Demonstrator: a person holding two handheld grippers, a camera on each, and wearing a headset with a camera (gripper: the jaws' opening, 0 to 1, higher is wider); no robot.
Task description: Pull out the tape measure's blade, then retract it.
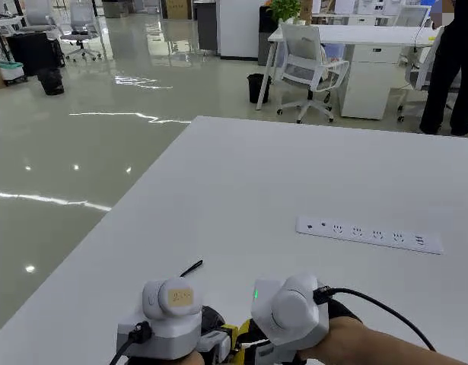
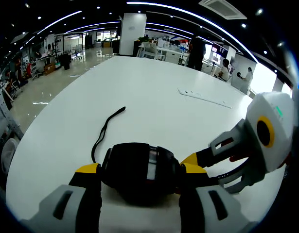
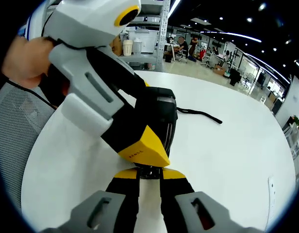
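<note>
When reading the left gripper view, locate the tape measure (image 2: 134,162), a black rounded case, resting on the white table (image 2: 154,82) close to its near edge. Clamped across its width by the left gripper (image 2: 140,171), with one yellow-tipped finger (image 2: 88,169) pressed against each side of the case. Trace the black wrist strap (image 2: 104,131) from the case away to the far left, lying loose and flat on the tabletop. In the right gripper view, find the right gripper (image 3: 149,173) clenched on a small dark tab (image 3: 149,169) at the lower edge of the case, with the yellow pads (image 3: 174,174) almost meeting around it. Held tight against the case, with tab and case touching. Note the grey and black body of the left gripper crossing that view from the upper left, backed by a hand (image 3: 23,60). In the head view, identify both grippers side by side at the bottom edge, over the near part of the table, with a black cable (image 1: 378,304) leaving the right one. Beyond them and to the right, well apart, observe a white power strip (image 1: 368,234) lying flat. Past the table, register a glossy floor (image 1: 81,152), a white office chair (image 1: 310,65), a black bin (image 1: 256,87) and a person (image 1: 450,68) standing at the far right.
</note>
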